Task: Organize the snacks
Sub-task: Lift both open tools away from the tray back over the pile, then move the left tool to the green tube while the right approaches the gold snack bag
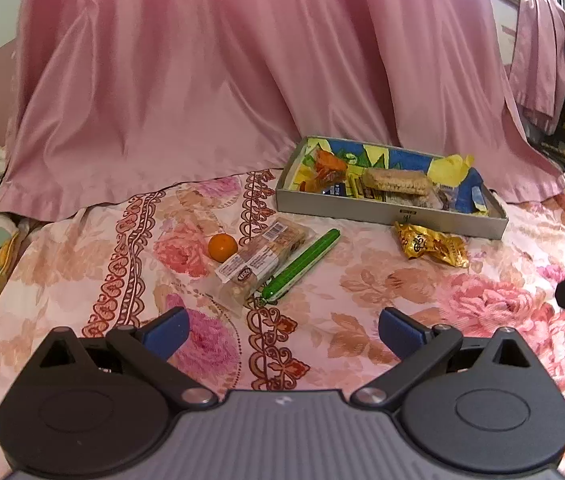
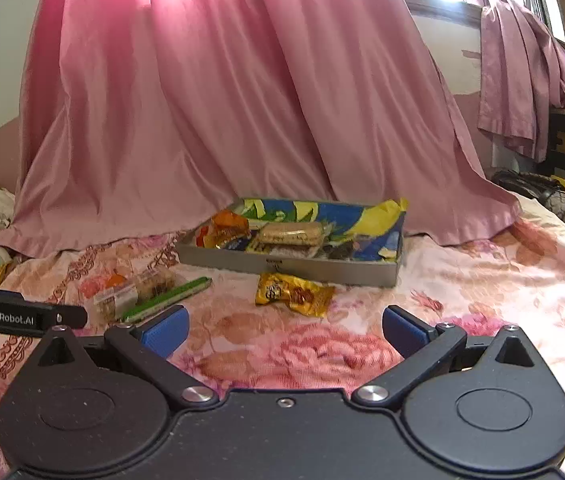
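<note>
Snacks are lying partly inside a grey tray and partly loose on the floral bedspread. The tray is sitting far on the bed, against the hem of a pink curtain, holding several wrapped bars and packets. Just near of its front wall a gold wrapper is lying. Further left, a clear-wrapped snack bar is resting with a small orange fruit touching its left side and a green stick pack along its right. The left gripper is hovering near these three, jaws spread wide and gripping nothing. The right gripper is hanging near the gold wrapper, jaws likewise wide apart and bare.
</note>
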`<action>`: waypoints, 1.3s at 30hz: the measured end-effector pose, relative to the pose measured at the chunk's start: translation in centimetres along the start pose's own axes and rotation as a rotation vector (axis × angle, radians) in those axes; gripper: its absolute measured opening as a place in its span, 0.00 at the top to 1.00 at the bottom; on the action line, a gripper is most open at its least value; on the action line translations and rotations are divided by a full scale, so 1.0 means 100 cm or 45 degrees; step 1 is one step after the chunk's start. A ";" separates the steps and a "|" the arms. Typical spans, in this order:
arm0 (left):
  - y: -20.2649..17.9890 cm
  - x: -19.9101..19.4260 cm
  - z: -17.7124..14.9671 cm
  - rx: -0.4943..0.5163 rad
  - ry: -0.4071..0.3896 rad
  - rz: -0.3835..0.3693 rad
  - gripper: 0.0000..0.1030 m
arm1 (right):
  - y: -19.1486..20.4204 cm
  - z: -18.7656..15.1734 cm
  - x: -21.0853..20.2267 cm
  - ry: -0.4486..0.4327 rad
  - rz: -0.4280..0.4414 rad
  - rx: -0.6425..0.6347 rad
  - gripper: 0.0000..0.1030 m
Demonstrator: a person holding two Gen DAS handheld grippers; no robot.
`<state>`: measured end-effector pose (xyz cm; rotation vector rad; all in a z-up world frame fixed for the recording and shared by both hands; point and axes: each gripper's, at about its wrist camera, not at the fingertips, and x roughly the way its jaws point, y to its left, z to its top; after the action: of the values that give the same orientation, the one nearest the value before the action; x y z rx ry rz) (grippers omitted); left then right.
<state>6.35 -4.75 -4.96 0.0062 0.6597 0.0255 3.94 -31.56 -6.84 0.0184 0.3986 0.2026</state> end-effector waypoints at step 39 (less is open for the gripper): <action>-0.002 0.168 0.059 0.278 0.332 -0.618 0.00 | -0.049 0.030 0.230 0.366 0.529 -0.255 0.01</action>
<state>23.23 -4.51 -10.65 0.0535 0.9077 -0.5208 26.80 -31.75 -13.15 -0.1272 0.6579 0.6597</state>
